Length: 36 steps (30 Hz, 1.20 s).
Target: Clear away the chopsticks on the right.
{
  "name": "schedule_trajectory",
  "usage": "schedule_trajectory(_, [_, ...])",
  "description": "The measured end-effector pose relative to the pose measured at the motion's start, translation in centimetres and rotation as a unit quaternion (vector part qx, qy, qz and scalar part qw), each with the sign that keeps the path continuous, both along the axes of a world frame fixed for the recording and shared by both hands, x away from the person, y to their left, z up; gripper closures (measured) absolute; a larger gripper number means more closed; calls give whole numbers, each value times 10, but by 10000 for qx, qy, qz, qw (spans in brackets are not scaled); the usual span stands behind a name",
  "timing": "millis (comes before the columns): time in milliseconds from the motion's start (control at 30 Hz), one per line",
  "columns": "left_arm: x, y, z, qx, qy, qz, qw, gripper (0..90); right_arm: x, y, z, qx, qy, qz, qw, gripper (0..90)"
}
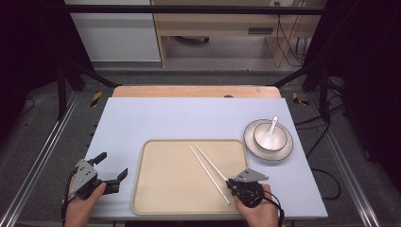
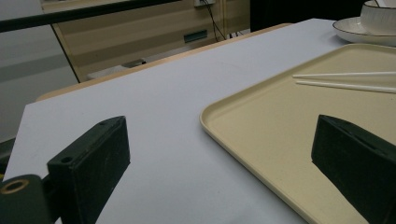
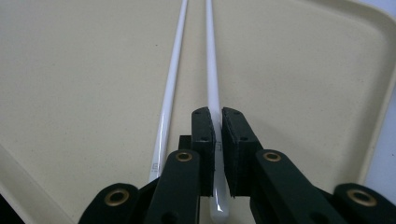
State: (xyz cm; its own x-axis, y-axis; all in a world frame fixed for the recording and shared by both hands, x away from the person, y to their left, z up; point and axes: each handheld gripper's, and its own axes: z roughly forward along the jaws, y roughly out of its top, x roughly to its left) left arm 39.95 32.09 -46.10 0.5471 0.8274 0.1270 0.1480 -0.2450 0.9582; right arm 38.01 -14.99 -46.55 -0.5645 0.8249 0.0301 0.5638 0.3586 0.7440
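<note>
the right gripper (image 3: 217,140) is clamped on the near end of one white chopstick (image 3: 211,84) over the tray (image 1: 156,189); the left gripper (image 1: 111,169) hangs wide open, holding nothing, left of the tray.

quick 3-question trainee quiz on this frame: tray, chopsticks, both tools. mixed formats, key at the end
1. True or false: the right tool is shut on one chopstick.
2. Where does the spoon sit? A) on the tray B) in the bowl C) on the bare table
3. Fill in: the left tool stands ____, with nothing between its jaws, beside the tray.

Key: 1 true; the other chopstick lies free on the tray. 2 B, in the bowl on the plate. 3 open.
</note>
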Motion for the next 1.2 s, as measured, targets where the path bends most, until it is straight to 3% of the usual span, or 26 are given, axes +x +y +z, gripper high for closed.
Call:
schedule_trajectory(267, [-2,-6,4,-69,32,-85,9999,51,-1,1,-2,25,55,39,10000,835])
schedule_trajectory(467, [-5,-28,17,-31,21,-379,9993,87,-3,2,-2,126,201,46,9997,830])
schedule_trajectory(533, [-5,-33,19,-36,80,-435,9990,90,-2,1,-4,159,185,103,9996,817])
schedule_trajectory(567, [-3,-42,22,-25,218,-541,9983,90,-2,2,-3,274,205,132,9993,728])
schedule_trajectory(667, [0,-52,24,-19,337,-625,9975,96,-2,1,0,279,65,49,9996,663])
schedule_trajectory(700, [4,-63,26,-27,459,-701,9965,114,-2,-2,5,415,-184,8,9990,587])
schedule_trajectory(733, [4,-63,26,-27,459,-701,9965,121,-2,-2,5,415,-184,8,9990,587])
schedule_trajectory(867, [19,-99,26,387,805,-925,9917,174,2,-8,13,340,-676,-77,9971,395])
schedule_trajectory(933, [21,-104,25,441,843,-939,9910,205,6,-11,13,325,-766,-107,9965,325])
schedule_trajectory(967, [28,-117,22,546,962,-1028,9885,237,9,-14,12,340,-768,-82,9964,284])
schedule_trajectory(1000, [28,-117,22,546,962,-1028,9885,259,9,-14,12,340,-768,-82,9964,284])
schedule_trajectory(1033, [33,-128,19,605,1039,-1103,9866,282,12,-19,15,434,-858,-67,9953,200])
schedule_trajectory(1067, [33,-128,19,605,1039,-1103,9866,323,12,-19,15,434,-858,-67,9953,200])
schedule_trajectory(1100, [37,-138,19,613,1125,-1193,9846,372,14,-28,20,529,-1050,-101,9930,118])
schedule_trajectory(1133, [37,-138,19,613,1125,-1193,9846,396,14,-28,20,529,-1050,-101,9930,118])
schedule_trajectory(1167, [42,-148,19,626,1196,-1244,9830,463,12,-37,23,557,-1292,-46,9900,77])
schedule_trajectory(1200, [44,-153,19,626,1245,-1269,9821,514,11,-41,23,555,-1388,-24,9888,72])
